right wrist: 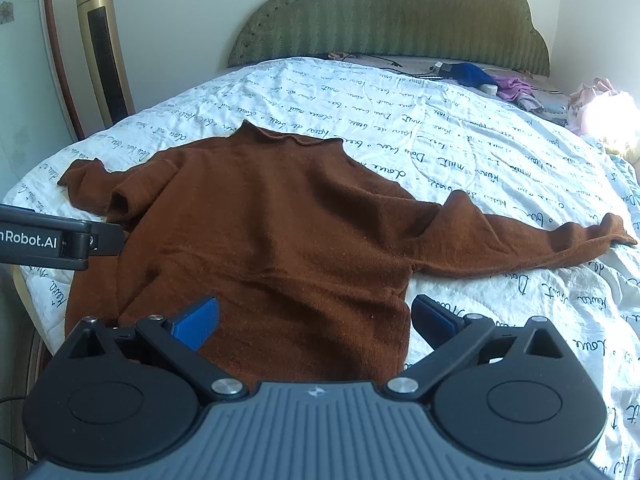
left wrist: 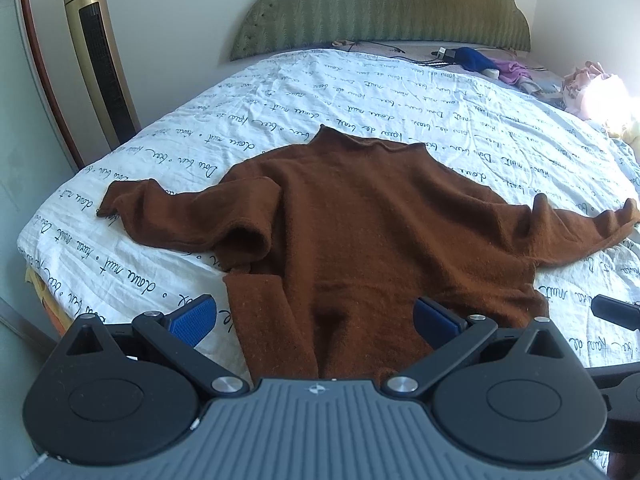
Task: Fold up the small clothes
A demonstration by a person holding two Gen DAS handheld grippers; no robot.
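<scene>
A brown knit sweater [left wrist: 360, 220] [right wrist: 272, 220] lies flat on the bed, collar toward the headboard, both sleeves spread sideways. Its left sleeve [left wrist: 180, 212] is bunched and partly folded back; the right sleeve [right wrist: 540, 240] stretches out straight. My left gripper [left wrist: 316, 320] is open above the sweater's hem near its left corner, blue pads wide apart with nothing between them. My right gripper [right wrist: 316, 320] is open over the hem's right corner, also holding nothing. The left gripper's black body [right wrist: 48, 240] shows at the left edge of the right wrist view.
The white quilt [left wrist: 400, 92] with black script covers the bed. A green headboard [left wrist: 380, 8] stands behind. A gold tower fan [left wrist: 100, 56] stands at the left wall. Blue and purple clothes [left wrist: 488, 64], cables and a pink bundle [left wrist: 600, 92] lie near the headboard and right side.
</scene>
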